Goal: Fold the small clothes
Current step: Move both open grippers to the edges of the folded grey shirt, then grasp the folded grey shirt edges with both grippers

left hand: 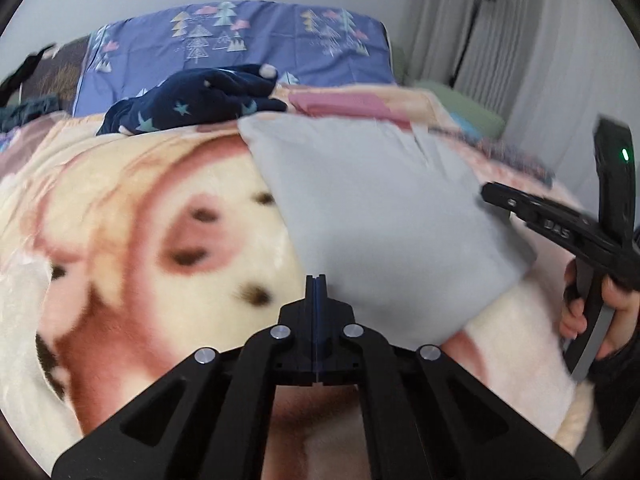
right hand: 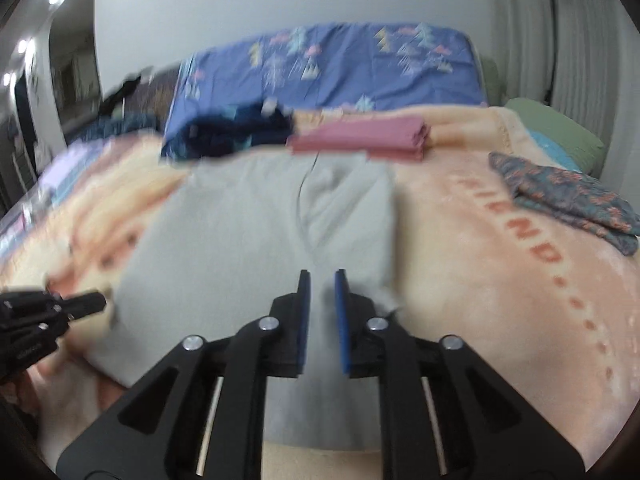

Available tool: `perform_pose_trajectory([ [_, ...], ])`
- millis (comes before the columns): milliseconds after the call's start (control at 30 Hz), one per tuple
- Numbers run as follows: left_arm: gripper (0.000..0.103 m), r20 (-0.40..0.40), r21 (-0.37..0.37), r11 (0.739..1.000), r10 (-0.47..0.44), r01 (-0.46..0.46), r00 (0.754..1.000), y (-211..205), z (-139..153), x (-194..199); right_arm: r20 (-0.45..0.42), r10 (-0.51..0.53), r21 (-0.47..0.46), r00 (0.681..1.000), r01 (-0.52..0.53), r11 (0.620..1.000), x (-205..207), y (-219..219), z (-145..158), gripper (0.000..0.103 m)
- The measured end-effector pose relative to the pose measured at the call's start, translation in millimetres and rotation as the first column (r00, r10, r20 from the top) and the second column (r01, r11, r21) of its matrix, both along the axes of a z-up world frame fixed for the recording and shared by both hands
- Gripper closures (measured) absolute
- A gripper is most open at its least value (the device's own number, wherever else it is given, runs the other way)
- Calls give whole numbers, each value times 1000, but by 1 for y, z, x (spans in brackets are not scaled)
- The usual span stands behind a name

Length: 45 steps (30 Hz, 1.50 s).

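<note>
A pale grey garment lies spread flat on the printed blanket. My left gripper is shut, its tips right at the garment's near left edge; no cloth shows between the blue pads. In the right wrist view the left gripper sits at the garment's left border. My right gripper is open and hovers over the garment's near right part, with only the cloth below showing in the gap. The left wrist view shows the right gripper over the garment's right edge, held by a hand.
A dark blue garment with stars lies at the far side, a folded pink cloth beside it. A patterned cloth sits at the right. Behind are a blue tree-print pillow, a green pillow and curtains.
</note>
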State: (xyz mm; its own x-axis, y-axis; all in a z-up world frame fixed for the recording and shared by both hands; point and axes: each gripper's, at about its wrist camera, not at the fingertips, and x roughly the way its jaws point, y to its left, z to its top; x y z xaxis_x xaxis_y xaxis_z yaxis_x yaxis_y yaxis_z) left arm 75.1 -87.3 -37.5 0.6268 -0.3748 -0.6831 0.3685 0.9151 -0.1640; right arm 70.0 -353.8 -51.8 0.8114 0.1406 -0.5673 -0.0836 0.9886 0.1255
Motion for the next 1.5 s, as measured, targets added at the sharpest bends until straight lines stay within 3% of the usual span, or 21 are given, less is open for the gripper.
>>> perform_pose_trajectory([
  [33, 103, -5, -21, 1000, 1, -1, 1000, 4, 5, 7, 9, -25, 64, 1000, 24, 998, 1, -16, 11, 46],
  [67, 103, -6, -28, 1000, -3, 3, 1000, 5, 9, 13, -2, -32, 112, 999, 32, 993, 6, -29, 19, 40],
  [200, 103, -92, -79, 995, -66, 59, 994, -7, 13, 48, -117, 14, 229, 993, 13, 973, 48, -66, 21, 47],
  [333, 103, -158, -101, 994, -64, 49, 985, -17, 3, 77, -194, 68, 315, 979, -4, 949, 75, -76, 5, 51],
  [467, 103, -146, -90, 995, -44, 31, 988, -23, -1, 90, -245, 89, 310, 965, -9, 951, 92, -70, -13, 51],
  [533, 95, -129, -82, 996, -30, 20, 991, -25, 0, 95, -264, 102, 327, 959, -10, 945, 98, -70, -22, 51],
  [600, 89, -106, -61, 998, -12, 5, 994, -27, 0, 97, -273, 115, 341, 955, -16, 940, 103, -69, -29, 51],
  [867, 88, -124, 22, 1000, -12, 15, 992, -36, -5, 112, -274, 186, 362, 944, -78, 929, 113, -65, -34, 50],
  [1033, 88, -137, -20, 1000, 13, -15, 991, -20, -1, 125, -274, 237, 411, 932, -109, 905, 121, -70, -32, 50],
  [1167, 88, -194, -72, 997, 3, -17, 981, -13, -10, 139, -278, 304, 438, 911, -161, 884, 133, -61, -35, 50],
  [1433, 88, -218, -126, 992, -26, -2, 976, -1, -14, 144, -290, 336, 435, 896, -189, 880, 147, -55, -45, 53],
  [1500, 81, -234, -170, 985, -38, -2, 972, 2, -14, 145, -289, 337, 446, 896, -186, 876, 147, -57, -46, 54],
])
